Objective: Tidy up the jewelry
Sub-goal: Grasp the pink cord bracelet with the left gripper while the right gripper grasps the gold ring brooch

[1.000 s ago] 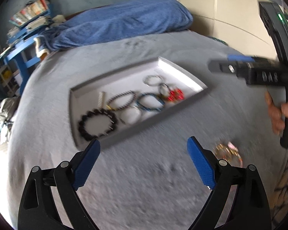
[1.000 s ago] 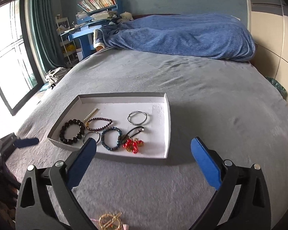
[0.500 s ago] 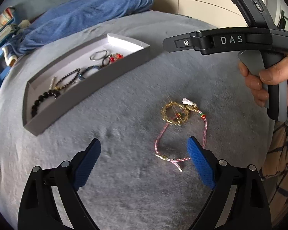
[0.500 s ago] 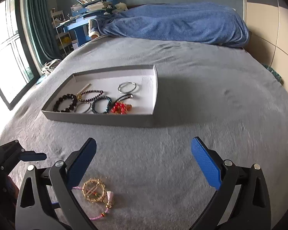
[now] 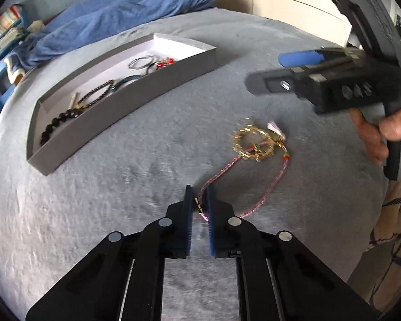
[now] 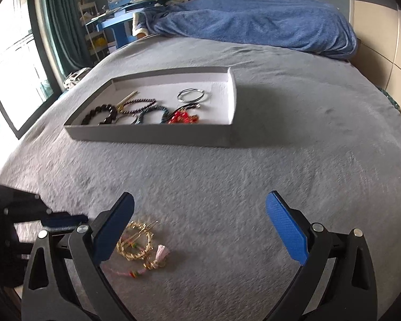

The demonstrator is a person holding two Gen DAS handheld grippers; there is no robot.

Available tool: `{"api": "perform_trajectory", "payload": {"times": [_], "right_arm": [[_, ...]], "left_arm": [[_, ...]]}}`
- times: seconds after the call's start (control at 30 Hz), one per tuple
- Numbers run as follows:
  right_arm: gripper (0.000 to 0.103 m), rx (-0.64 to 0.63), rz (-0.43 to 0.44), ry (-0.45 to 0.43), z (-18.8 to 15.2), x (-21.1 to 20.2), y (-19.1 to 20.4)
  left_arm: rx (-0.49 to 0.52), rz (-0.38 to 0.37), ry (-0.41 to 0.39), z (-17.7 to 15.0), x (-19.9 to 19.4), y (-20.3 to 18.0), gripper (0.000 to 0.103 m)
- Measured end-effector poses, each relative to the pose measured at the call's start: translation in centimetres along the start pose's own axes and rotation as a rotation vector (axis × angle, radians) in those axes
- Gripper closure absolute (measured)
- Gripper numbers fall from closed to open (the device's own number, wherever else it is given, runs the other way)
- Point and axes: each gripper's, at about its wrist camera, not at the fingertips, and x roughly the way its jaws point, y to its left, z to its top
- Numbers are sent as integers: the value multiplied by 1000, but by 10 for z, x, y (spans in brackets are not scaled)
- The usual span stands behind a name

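The left claw (image 5: pixel 199 200) has its blue pads pressed together on the near end of a pink braided cord bracelet (image 5: pixel 270 187), right by the small gold clasp, low against the grey fleece bedspread (image 5: pixel 136 165). Ahead of its tips and slightly right, the cord's far end runs under a gold chain-link bracelet (image 5: pixel 251 144) with a pale tassel. The shallow grey cardboard tray (image 5: pixel 125 99) of beaded bracelets lies further ahead to the left. The right claw (image 6: pixel 200 224) hovers with its pads wide apart, holding nothing, the gold bracelet just beside its left pad. My worry: lifting now could drag the gold bracelet along if cord and links are snagged, or the thin cord could slip free.
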Motion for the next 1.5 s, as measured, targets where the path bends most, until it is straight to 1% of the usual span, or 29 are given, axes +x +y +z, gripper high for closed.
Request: {"api": "perform_trajectory", "payload": {"times": [0.23,0.4,0.43,0.5,0.57,0.7,0.8,0.9,0.93,0.97,1.0,1.17,1.23,1.3,1.47,1.5], "right_arm": [[6,-38,56,23,-9,3,20],[6,-118,111,48,-18,7,48],[6,-132,120,51,-20,8,53],[6,-155,135,57,-21,10,62],[6,-167,142,56,-23,10,69],[6,-165,152,53,-21,13,75],[14,-167,147,54,-19,17,78],[15,-186,147,70,-20,23,84],[15,-194,146,71,-20,25,86],[15,-206,145,72,-20,27,90],[16,-213,143,73,-21,29,92],[30,-243,120,76,-22,39,101],[43,-238,119,72,-21,40,99],[50,-226,129,64,-20,39,97],[50,-200,139,43,-18,33,90],[50,-199,139,39,-17,32,90]], "left_arm": [[-100,55,-3,4,-4,35,93],[-166,86,-9,5,-7,60,93],[-175,86,-7,5,-6,64,93],[-187,61,11,5,-2,67,93],[-185,61,20,4,2,67,92],[-189,54,20,1,3,67,87],[-189,54,17,-2,2,68,80],[-189,61,11,-5,0,69,69],[-188,63,9,-6,-1,69,59],[-186,66,7,-7,-1,68,54],[-183,70,6,-7,-1,68,54],[-176,74,7,-8,0,67,54],[-175,75,8,-8,1,67,54],[-173,78,8,-8,1,66,54],[-173,82,9,-7,3,66,54],[-175,77,9,-7,3,66,56]]}}
